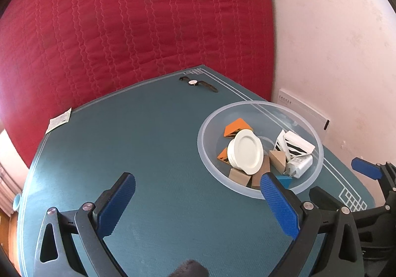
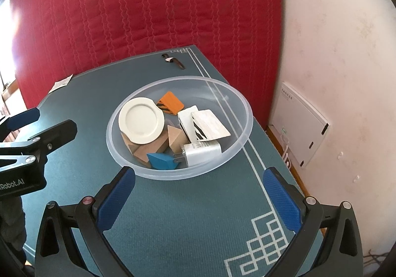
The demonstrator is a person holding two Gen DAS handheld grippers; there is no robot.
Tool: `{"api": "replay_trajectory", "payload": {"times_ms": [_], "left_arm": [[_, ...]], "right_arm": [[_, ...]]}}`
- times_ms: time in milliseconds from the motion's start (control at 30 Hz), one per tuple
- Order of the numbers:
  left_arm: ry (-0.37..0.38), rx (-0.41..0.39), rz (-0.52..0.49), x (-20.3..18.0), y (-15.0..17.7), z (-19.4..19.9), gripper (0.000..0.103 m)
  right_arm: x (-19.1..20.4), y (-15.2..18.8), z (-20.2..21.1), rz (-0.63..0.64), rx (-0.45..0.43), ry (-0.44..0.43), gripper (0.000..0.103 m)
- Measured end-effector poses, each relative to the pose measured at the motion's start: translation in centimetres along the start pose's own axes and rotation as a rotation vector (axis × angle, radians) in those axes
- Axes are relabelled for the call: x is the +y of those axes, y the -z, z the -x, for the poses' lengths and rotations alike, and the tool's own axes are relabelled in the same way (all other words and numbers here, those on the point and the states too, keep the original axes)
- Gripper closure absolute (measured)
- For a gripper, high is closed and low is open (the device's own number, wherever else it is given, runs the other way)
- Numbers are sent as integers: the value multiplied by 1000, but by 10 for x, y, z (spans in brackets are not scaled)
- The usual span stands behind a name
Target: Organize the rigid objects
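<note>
Teal counter before red quilt. Clear bowl holding white plate, blocks, charger. Wristwatch far off. Left gripper, right gripper: jaws spread, empty.

- The tabletop ahead of my left fingers is bare mat, free passage all the way to the far edge.
- A watch lies near the far corner, and a paper slip sits at the left edge; both are well apart from that passage.
- The clear bowl stands just ahead of my right fingers, its rim in the way and its inside crowded with a plate, blocks and a charger.
- The red quilt closes the far side, and the wall closes the right.
</note>
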State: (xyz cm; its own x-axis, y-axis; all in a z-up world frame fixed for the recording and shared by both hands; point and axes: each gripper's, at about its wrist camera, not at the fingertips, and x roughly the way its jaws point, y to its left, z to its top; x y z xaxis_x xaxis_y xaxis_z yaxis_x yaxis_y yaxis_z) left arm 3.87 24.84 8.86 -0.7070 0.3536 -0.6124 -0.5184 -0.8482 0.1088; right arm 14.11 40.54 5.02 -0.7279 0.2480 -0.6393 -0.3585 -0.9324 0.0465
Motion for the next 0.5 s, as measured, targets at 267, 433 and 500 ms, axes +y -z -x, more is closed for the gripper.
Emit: {"api": "replay_trajectory", "payload": {"times_ms": [267,433,500], "left_arm": [[20,10,7,2,0,1,0],[27,13,0,2,2,0,0],[29,16,-1,1,2,-1,0]], "right_arm": [[-1,-1,-1,0,-4,1,0],[0,0,0,0,-4,3,0],[0,0,-1,3,-5,7,0]]}}
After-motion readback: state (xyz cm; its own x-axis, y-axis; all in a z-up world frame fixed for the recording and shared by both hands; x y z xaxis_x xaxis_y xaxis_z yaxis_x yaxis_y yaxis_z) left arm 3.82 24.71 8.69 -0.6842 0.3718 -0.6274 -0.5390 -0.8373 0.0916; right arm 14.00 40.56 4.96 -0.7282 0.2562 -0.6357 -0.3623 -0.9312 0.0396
